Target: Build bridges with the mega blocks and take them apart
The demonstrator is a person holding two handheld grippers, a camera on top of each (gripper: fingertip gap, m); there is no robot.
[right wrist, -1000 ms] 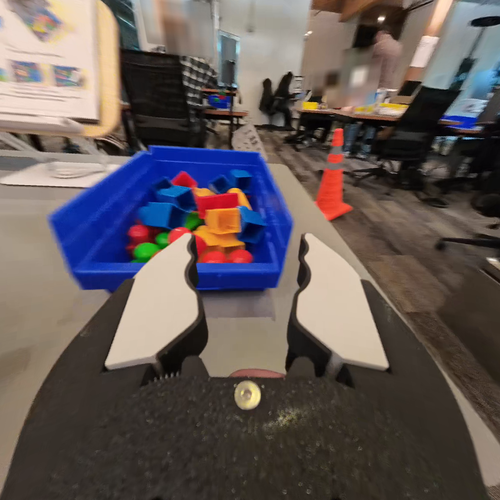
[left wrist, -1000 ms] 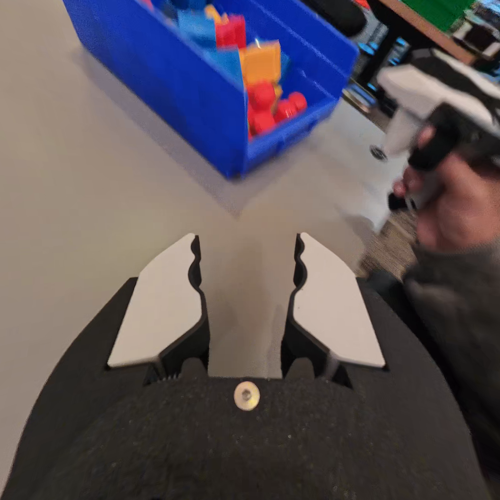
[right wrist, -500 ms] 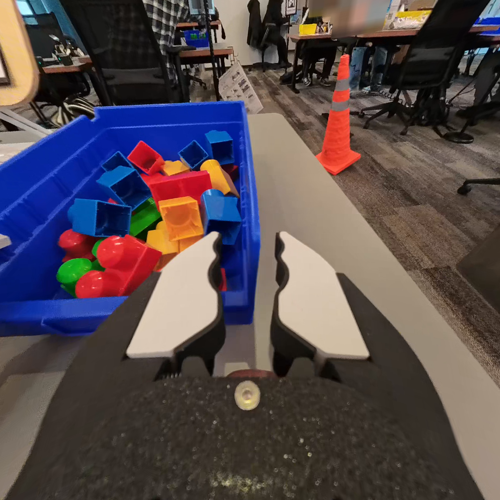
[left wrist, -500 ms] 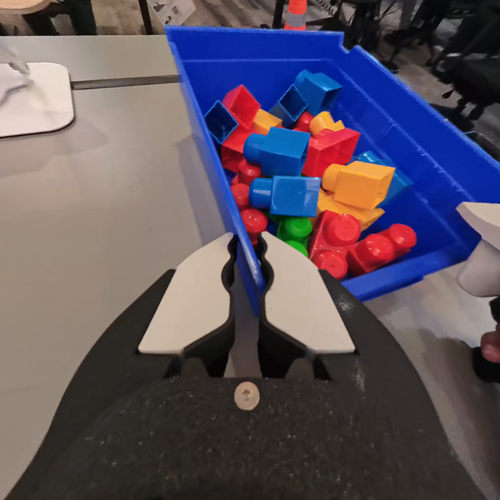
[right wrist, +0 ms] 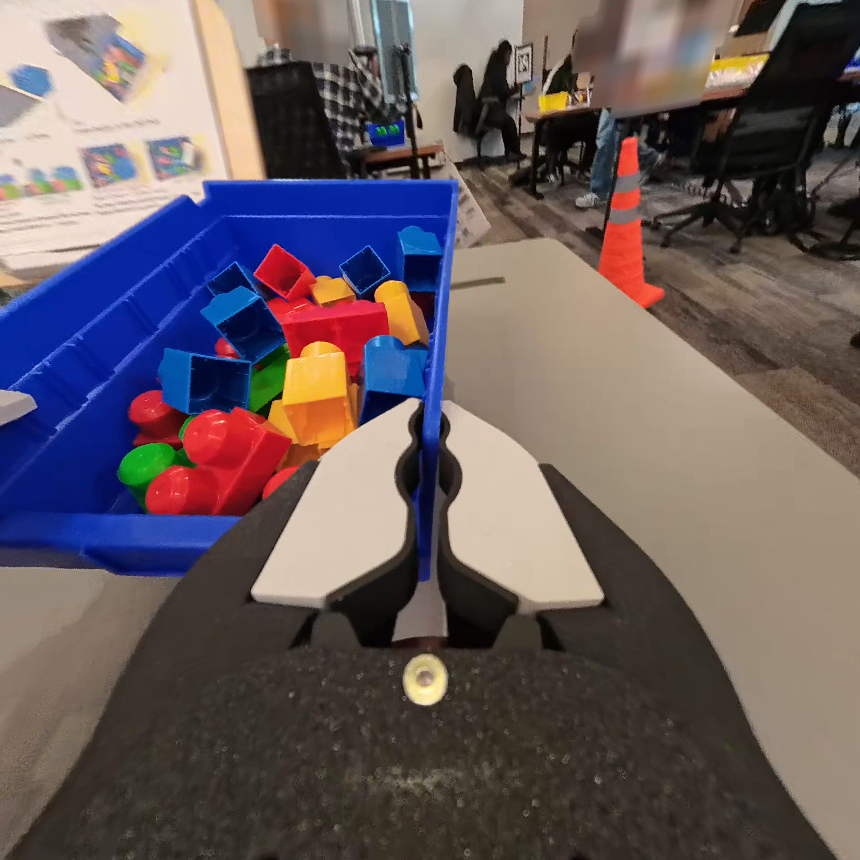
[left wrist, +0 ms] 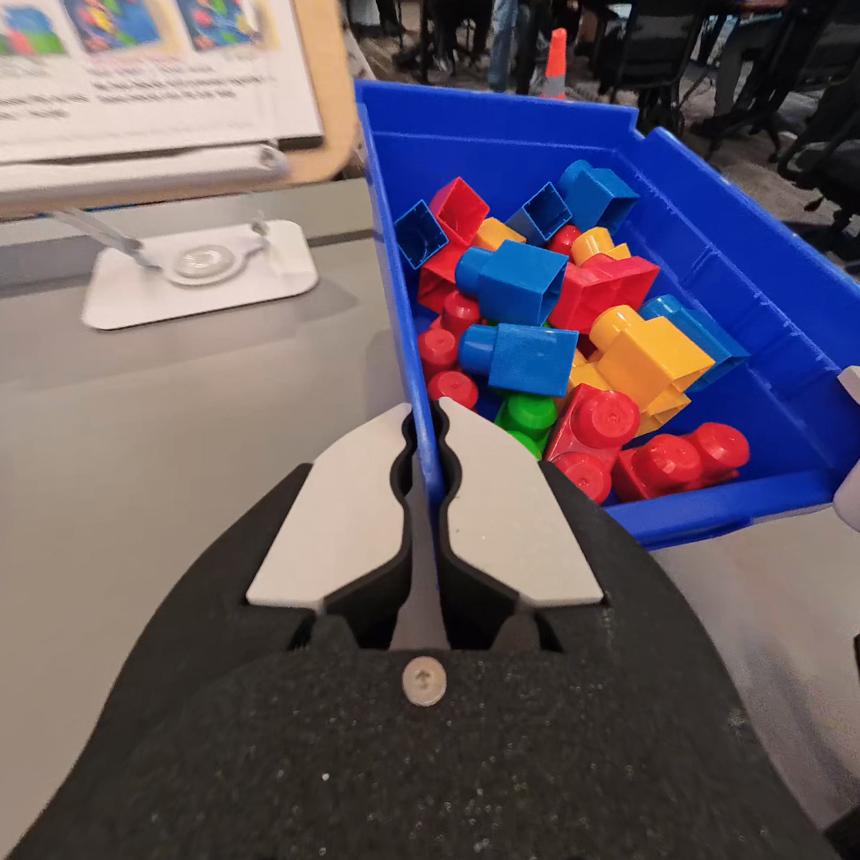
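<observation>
Left gripper (left wrist: pixel 424 412): fingers closed onto the left side wall of the blue bin (left wrist: pixel 488 116), 1 finger outside, 1 inside. Right gripper (right wrist: pixel 430 409): clamped the same way on the bin's right side wall (right wrist: pixel 325 195). Bin sits on the grey table (left wrist: pixel 163 442), held at both near corners.

Mega blocks (left wrist: pixel 558 335) all lie loose in the bin, a jumbled pile of red, blue, yellow and green pieces; none joined into a bridge as far as can be seen.

Left wrist view only: white stand base (left wrist: pixel 200 274) on the table left of the bin, carrying a tilted wooden board with an instruction sheet (left wrist: pixel 153 70) of coloured pictures; a seam across the table behind the base. A pale finger of the other gripper shows at the far right edge, at the bin's right wall.

Right wrist view only: table's right edge (right wrist: pixel 651 419) and the room beyond it. Orange traffic cone (right wrist: pixel 623 223) with a grey band stands on wood-pattern flooring just off the table. Black office chairs (right wrist: pixel 768 153), desks, a yellow container and several seated people farther back, partly blurred over. The sheet appears here at upper left, blurred. A grey finger tip of the left gripper shows at the left edge.
</observation>
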